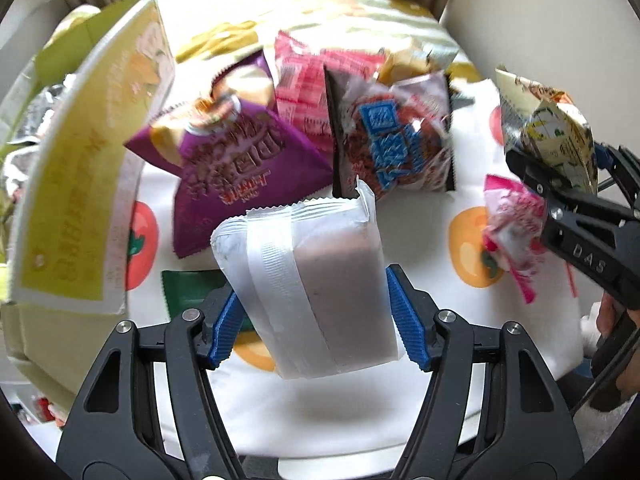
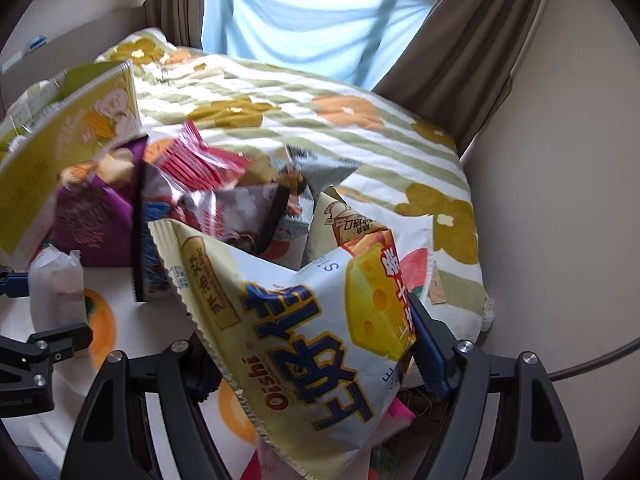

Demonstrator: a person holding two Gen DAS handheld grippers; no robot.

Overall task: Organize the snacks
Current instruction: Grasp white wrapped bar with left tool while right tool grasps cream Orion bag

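Both grippers, left gripper (image 1: 316,316) and right gripper (image 2: 316,364), angle downward clutching snacks.

- the snack pile (image 1: 320,120) lay on the bed (image 2: 360,128), with the open box (image 1: 80,184) to its left.
- the wrapped bar (image 1: 316,280) sat between the left gripper (image 1: 320,320) pads, before the pile.
- the cheese chip bag (image 2: 304,340) sat in the right gripper (image 2: 320,364), right of the bar.

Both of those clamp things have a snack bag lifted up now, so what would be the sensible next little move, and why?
Probably carry the white packet in the left gripper sideways to the yellow-green box standing open beside the pile. The packet hangs clear of the fruit-print cloth, gripped by the jaws. The right gripper already holds the cheese snack bag, so it would likely follow.
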